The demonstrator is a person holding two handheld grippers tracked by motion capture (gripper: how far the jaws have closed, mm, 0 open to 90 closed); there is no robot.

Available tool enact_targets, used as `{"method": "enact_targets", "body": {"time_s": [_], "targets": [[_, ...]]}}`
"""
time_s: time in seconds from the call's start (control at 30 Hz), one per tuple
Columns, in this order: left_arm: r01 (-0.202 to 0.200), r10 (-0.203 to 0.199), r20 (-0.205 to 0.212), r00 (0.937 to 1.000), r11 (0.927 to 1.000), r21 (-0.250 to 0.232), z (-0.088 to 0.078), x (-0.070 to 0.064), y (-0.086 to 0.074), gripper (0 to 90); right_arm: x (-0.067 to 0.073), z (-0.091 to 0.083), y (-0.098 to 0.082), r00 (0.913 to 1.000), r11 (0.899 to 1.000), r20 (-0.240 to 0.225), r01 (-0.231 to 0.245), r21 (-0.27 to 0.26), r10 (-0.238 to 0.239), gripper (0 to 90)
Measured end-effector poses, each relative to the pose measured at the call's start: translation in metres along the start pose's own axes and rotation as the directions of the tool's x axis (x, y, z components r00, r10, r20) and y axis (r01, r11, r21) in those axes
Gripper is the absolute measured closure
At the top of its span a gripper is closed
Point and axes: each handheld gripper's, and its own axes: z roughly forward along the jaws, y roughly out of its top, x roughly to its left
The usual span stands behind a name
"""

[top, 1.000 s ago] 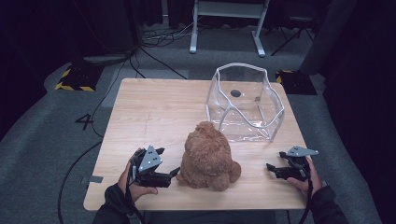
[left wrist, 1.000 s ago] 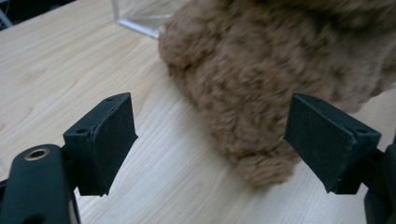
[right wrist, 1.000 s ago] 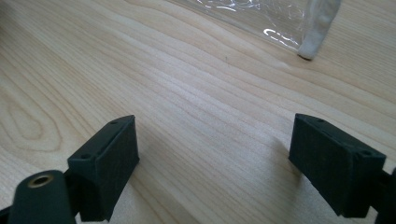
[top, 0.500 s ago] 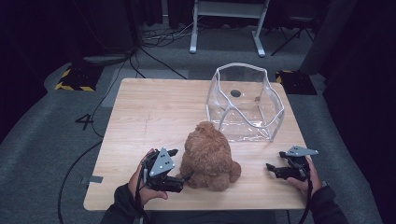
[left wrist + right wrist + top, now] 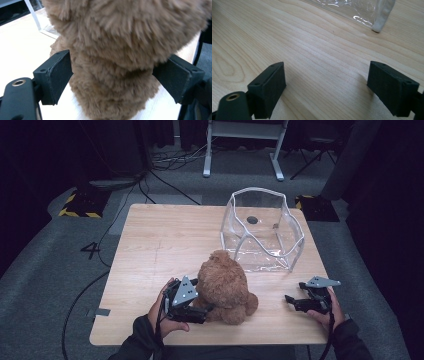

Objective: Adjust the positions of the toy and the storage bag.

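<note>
The left tongs [image 5: 202,312] have slid in against the teddy bear [image 5: 225,287], jaws wide around it (not clamped); right tongs [image 5: 291,301] rest wide on the tabletop [image 5: 165,240].

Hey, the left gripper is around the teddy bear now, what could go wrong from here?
1. The left gripper has its jaws wide open around the teddy bear; closing may pinch only soft fur, so the bear could slip out when lifted.
2. The clear container stands just beyond the bear; a swing that way could knock its thin wall.
3. The right gripper rests open on the table, apart from the bear, so nothing steadies the toy if it tips.
</note>
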Motion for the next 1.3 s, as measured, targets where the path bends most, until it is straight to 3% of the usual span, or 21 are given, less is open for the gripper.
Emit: {"method": "enact_targets", "body": {"time_s": [0.37,0.87,1.03,1.3], "targets": [[0.028,-0.028,0.027,0.9993,0.9996,0.007,0.021,-0.001,0.006,14.8,0.000,0.000,0.000,1.0000,1.000,0.000,0.001,0.000,-0.001,15.0],[0.067,-0.067,0.005,0.9977,0.9974,-0.026,0.038,-0.009,0.023,13.4,0.000,0.000,0.000,1.0000,1.000,0.000,-0.001,0.000,0.001,15.0],[0.060,-0.060,0.014,0.9981,0.9972,-0.044,0.048,-0.011,0.023,14.1,0.000,0.000,0.000,1.0000,1.000,0.001,0.000,0.000,0.000,15.0],[0.048,-0.049,-0.021,0.9986,0.9978,-0.045,0.063,-0.013,0.026,15.3,0.000,0.000,0.000,1.0000,1.000,0.001,0.000,0.000,0.000,15.0]]}}
